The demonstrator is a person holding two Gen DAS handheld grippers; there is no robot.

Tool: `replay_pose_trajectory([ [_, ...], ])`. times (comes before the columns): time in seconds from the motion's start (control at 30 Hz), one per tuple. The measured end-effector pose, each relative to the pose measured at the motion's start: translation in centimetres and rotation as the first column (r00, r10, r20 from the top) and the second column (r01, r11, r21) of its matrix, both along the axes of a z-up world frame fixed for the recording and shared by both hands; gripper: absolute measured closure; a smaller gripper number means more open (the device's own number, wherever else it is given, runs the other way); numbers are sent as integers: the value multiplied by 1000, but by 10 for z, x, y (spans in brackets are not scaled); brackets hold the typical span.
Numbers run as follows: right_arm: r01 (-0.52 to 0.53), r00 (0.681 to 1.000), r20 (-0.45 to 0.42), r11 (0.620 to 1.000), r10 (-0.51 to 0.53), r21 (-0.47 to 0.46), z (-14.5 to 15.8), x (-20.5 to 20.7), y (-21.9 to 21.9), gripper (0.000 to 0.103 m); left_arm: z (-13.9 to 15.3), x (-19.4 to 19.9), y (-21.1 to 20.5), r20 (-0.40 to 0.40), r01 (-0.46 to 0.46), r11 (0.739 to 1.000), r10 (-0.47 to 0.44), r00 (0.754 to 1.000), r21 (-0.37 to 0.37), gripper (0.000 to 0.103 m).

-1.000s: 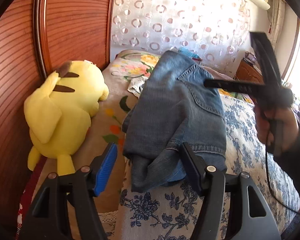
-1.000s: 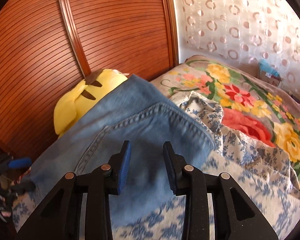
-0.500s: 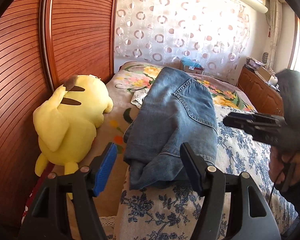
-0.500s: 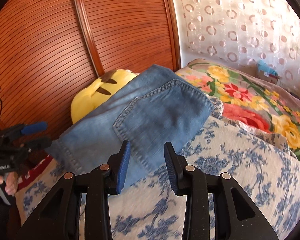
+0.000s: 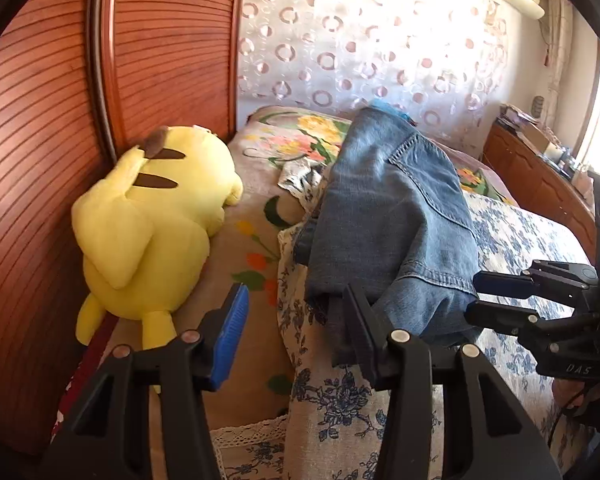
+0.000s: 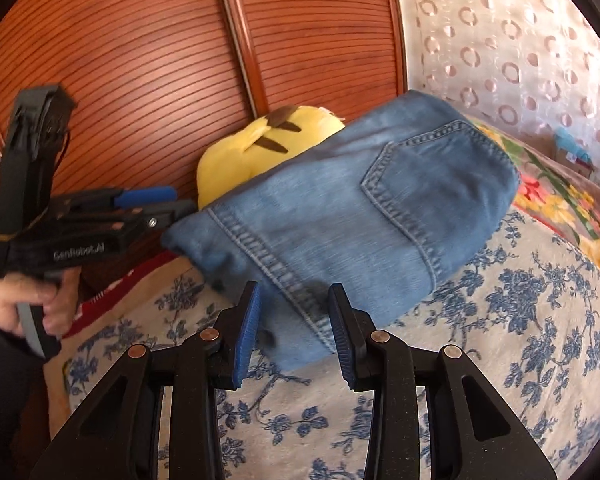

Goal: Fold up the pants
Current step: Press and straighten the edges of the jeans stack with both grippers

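The left tongs have just been closing, yet their jaws stand apart with only bedding between them, gripping nothing. The right tongs are likewise released, their pads clear of the cloth. Both hover over a bed spread with a blue-flowered cover; a ribbed wooden wardrobe rises at ten o'clock, a circle-patterned curtain at twelve. A yellow plush toy lies at ten o'clock of the left tongs. The folded jeans lie on the bed at one o'clock, their hem seemingly just behind the right-hand finger. From the right tongs they stretch toward twelve.
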State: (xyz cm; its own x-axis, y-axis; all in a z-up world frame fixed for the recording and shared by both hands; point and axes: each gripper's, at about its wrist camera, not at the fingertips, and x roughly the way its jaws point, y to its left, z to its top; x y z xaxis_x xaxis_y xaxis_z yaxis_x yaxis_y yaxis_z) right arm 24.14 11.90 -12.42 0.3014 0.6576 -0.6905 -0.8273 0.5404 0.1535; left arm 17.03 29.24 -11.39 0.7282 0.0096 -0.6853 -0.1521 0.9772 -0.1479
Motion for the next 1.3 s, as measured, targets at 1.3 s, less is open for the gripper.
replay_pose_trajectory([
  [1.3, -29, 999, -23, 999, 28, -39, -9, -5, -1, 103, -11, 22, 9, 19, 138, 989, -137, 990, -47, 99],
])
